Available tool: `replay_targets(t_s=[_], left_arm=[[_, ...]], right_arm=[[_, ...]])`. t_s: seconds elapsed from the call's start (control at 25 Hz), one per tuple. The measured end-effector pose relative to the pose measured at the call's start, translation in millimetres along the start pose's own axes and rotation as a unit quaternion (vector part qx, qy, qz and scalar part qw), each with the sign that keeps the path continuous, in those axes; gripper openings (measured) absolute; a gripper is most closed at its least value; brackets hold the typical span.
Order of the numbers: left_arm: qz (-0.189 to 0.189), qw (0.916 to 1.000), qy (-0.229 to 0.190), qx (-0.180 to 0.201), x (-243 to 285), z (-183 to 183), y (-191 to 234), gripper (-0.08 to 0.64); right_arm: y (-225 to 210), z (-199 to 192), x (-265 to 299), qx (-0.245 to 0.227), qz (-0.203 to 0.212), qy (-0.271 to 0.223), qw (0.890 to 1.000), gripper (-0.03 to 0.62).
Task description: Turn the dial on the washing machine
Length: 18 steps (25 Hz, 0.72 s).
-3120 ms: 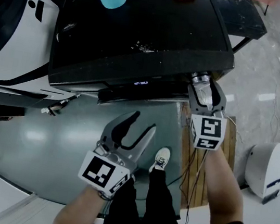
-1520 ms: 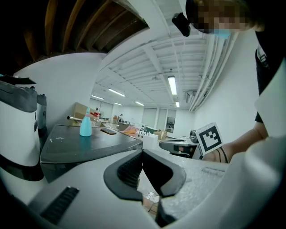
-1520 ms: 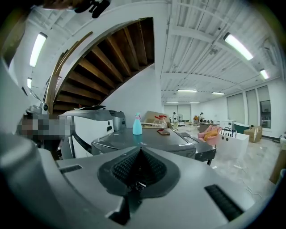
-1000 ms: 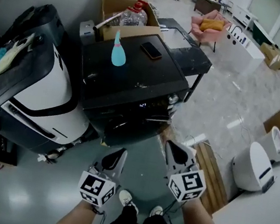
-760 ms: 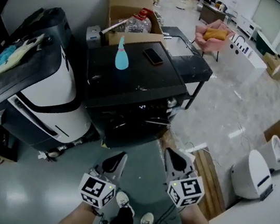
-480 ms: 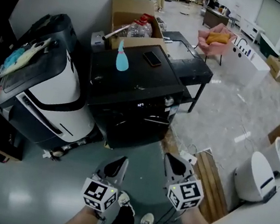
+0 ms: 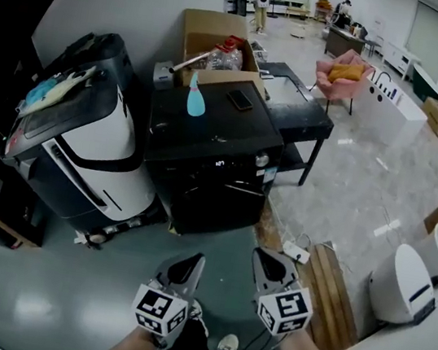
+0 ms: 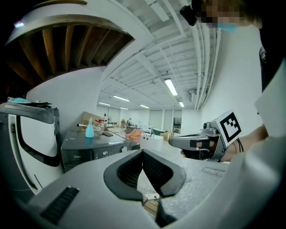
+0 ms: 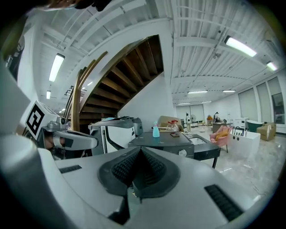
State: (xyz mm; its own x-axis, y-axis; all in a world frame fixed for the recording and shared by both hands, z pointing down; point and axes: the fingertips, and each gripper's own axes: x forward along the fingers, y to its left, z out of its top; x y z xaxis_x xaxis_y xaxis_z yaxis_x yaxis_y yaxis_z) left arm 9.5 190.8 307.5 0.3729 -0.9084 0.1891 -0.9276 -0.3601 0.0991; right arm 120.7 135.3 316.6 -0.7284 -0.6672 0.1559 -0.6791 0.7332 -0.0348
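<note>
Right hand-held gripper [image 7: 265,260]: clenched, nothing between the jaws. I hold it low and near, its long axis running far and a little left.

Left hand-held gripper [image 7: 190,266]: also clenched and empty. It sits beside the right one on its left, with its long axis running far and a little right.

Washing machine [image 7: 212,169]: black, standing on the floor well apart from both grippers, straight ahead on the far side.

Dial [image 7: 262,159]: a small round knob at the right end of the front panel. It lies far and slightly left of my right hand-held gripper, which I judge to be the nearer of the two. Its axis is roughly level and points out of the panel toward me.

Spray bottle [image 7: 195,100]: blue, upright on the machine's top, clear of the dial.
</note>
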Motion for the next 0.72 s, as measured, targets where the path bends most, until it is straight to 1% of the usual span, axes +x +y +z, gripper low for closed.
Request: replay_targets(t_s=[0.12,0.24,0.32,0.44,0.56,0.72], left_arm=[[0.012,0.9999,0.000,-0.001,-13,-1,-9,0.005],[0.018,0.9998,-0.001,-0.001,-24,-4,-14,0.005],[0.022,0.9997,0.000,-0.004,-30,-7,-15,0.005],[0.025,0.9997,0.000,-0.002,-37,-6,-12,0.005],[0.022,0.9997,-0.003,0.006,-40,0,-5,0.005],[0.005,0.9998,-0.013,0.016,-47,10,7,0.005]], right_arm=[[9,0,-9,-0.003,0.009,-0.004,1.000,-0.003],[16,-4,-16,0.000,0.014,0.005,1.000,-0.003],[21,-6,-19,0.004,0.013,0.015,1.000,-0.003],[27,0,-19,0.001,0.014,0.010,1.000,-0.003],[30,7,-16,-0.001,0.005,0.003,1.000,-0.003],[41,9,-10,0.002,-0.014,0.005,1.000,-0.003]])
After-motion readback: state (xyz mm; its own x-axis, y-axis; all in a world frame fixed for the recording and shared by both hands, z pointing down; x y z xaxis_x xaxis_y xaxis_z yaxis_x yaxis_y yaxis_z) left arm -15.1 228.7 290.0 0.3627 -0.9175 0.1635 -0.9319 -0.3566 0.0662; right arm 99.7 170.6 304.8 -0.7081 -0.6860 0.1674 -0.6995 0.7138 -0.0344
